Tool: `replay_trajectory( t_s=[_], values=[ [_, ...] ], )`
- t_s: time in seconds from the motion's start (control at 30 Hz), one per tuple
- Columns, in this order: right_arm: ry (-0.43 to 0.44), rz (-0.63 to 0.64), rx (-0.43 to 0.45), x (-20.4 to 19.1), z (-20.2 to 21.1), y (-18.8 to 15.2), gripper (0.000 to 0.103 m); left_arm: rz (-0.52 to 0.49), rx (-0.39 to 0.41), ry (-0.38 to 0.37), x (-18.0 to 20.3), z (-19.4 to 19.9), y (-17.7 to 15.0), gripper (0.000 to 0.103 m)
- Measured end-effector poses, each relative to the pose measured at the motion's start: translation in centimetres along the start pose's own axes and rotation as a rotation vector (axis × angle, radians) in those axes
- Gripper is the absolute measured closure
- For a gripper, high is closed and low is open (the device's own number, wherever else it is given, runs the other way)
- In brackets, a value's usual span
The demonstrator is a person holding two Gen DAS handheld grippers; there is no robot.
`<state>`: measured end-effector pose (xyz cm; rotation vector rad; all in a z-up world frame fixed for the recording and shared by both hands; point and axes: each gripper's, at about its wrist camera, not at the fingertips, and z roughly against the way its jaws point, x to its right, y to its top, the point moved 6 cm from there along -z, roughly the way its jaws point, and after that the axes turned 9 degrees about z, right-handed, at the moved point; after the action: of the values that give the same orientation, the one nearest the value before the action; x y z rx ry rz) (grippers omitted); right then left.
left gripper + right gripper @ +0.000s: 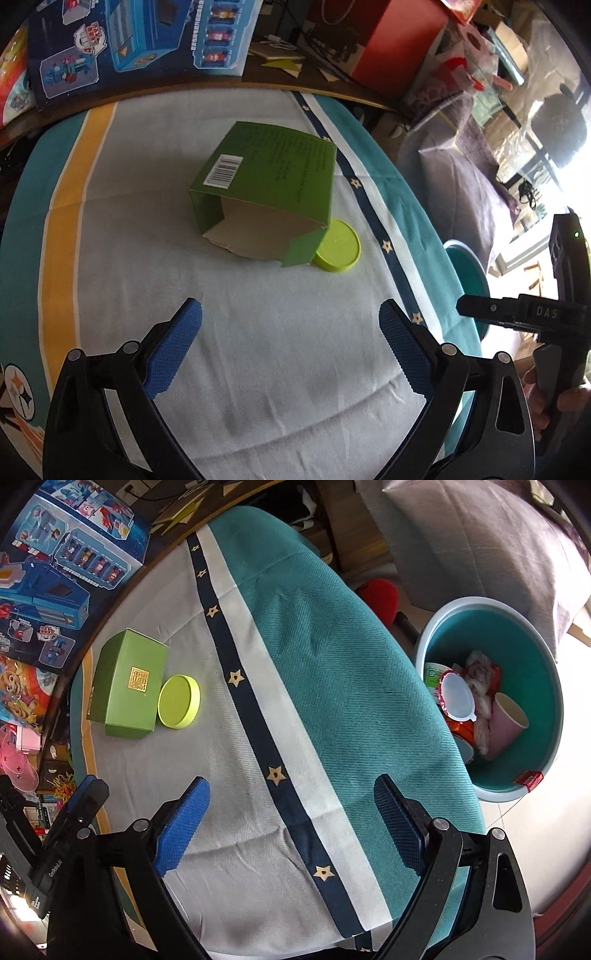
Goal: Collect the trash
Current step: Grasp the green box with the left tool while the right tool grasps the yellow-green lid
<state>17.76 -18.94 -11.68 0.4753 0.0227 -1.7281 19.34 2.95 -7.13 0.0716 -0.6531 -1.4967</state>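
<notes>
Right now I have both grippers hanging empty over the worktop (258,350), which is covered with a pale cloth striped in yellow, teal and a dark blue band of stars. The left gripper (290,345) has its jaws spread wide with nothing between them, aimed down at the cloth on the near side of the trash. The right gripper (291,823) is likewise spread wide and empty, hanging over the star band nearer the right edge of the worktop.

Two pieces of trash are left on the cloth, by my count. One is a green cardboard box with a barcode label (266,184), lying on its side with its open flaps toward me, which gives the left jaws a flat top and side to close across. The other is a round lime-green plastic lid (338,245), lying flat and tucked against the box's right corner, touching it or very nearly so; I cannot quite tell from either view.

One round teal plastic bin (554,738) stands on the floor off the right edge of the worktop, below it, so anything lifted has to go right and down. It already holds several things: I count one pink paper cup (504,723), one clear plastic lid (458,692), and some red and white wrappers that are too crumpled together to number.

I judge the jaws are wide because each hand is between pickups, with the box and lid next.
</notes>
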Motion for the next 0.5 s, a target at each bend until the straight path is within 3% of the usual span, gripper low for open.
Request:
replay_trajectory(
  t_s=[0.33, 0.5],
  values=[
    [0.016, -0.025, -0.016, 0.5, -1.7, 1.6, 0.017, 0.039, 0.003, -0.029, 1.3, -2.0, 3.0, 0.009],
    [0.035, -0.034, -0.012, 1.0, -2.2, 2.2, 0.017, 0.018, 0.013, 0.022, 2.5, -4.0, 3.8, 0.012]
  ],
)
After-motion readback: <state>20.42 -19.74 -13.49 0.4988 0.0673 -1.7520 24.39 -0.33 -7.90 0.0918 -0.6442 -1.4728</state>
